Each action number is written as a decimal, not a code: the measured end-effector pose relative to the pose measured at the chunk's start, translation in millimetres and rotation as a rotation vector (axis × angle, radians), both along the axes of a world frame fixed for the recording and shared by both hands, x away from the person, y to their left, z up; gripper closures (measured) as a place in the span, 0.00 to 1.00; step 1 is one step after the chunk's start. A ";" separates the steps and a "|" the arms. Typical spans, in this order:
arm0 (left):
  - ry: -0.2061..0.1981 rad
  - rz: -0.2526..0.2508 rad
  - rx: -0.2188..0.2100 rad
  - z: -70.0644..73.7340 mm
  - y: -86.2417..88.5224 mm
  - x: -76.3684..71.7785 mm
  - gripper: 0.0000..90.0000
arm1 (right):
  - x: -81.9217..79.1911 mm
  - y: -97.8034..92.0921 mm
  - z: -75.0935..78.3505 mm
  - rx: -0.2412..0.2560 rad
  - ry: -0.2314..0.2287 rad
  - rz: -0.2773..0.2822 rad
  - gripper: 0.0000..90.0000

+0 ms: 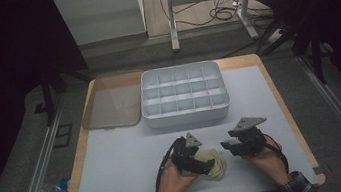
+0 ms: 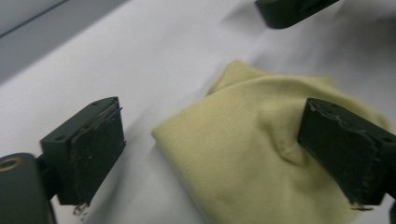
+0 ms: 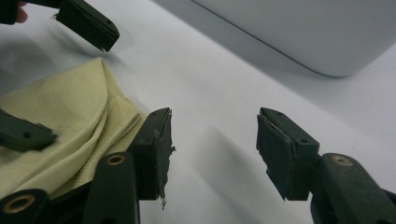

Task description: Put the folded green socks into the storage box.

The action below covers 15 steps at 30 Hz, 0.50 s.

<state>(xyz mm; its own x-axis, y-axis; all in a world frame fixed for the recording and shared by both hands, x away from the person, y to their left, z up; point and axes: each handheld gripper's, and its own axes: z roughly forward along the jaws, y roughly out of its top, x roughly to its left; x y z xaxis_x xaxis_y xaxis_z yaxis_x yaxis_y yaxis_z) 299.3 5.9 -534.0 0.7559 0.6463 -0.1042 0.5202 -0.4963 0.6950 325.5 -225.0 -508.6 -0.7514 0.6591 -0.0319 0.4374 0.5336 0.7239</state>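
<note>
A folded pale yellow cloth (image 1: 217,165) lies on the white mat near the front edge, between the two hands. My left gripper (image 1: 203,163) is open over it. In the left gripper view the cloth (image 2: 252,154) lies between the spread jaws, and the right-hand pad (image 2: 345,154) rests against a fold. My right gripper (image 1: 229,146) stands open just right of the cloth with only bare mat between its jaws (image 3: 217,149). In the right gripper view the cloth (image 3: 60,116) lies to the left, touching the outer side of the left fingertip (image 3: 156,147).
A white compartment tray (image 1: 187,116) stands at the middle back of the mat, and its rounded wall (image 3: 303,32) is close ahead of the right gripper. A translucent brownish lid (image 1: 112,106) lies flat to its left. The wooden table edge (image 1: 290,119) runs along the right.
</note>
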 end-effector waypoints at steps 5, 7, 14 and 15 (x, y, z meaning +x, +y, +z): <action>-0.026 0.009 0.026 -3.1 -1.9 -0.3 0.06 | -1.4 1.1 0.9 0.002 0.001 0.008 0.51; -0.037 0.001 0.034 -0.9 -1.5 -1.8 0.06 | -2.6 1.1 2.2 0.012 0.006 0.014 0.51; -0.056 0.025 0.019 15.3 19.1 -7.1 0.06 | -9.6 1.8 9.5 0.051 0.031 0.057 0.68; -0.059 0.032 0.020 16.5 23.7 -8.2 0.07 | -10.8 2.5 10.8 0.060 0.033 0.067 0.72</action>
<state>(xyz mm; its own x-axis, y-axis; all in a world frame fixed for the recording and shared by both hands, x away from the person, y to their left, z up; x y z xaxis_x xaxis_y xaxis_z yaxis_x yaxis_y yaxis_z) 291.1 29.6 -517.5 0.7394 0.6716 -0.0470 0.4946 -0.4944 0.7148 314.7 -222.5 -497.8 -0.7939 0.6072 0.0322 0.4265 0.5183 0.7412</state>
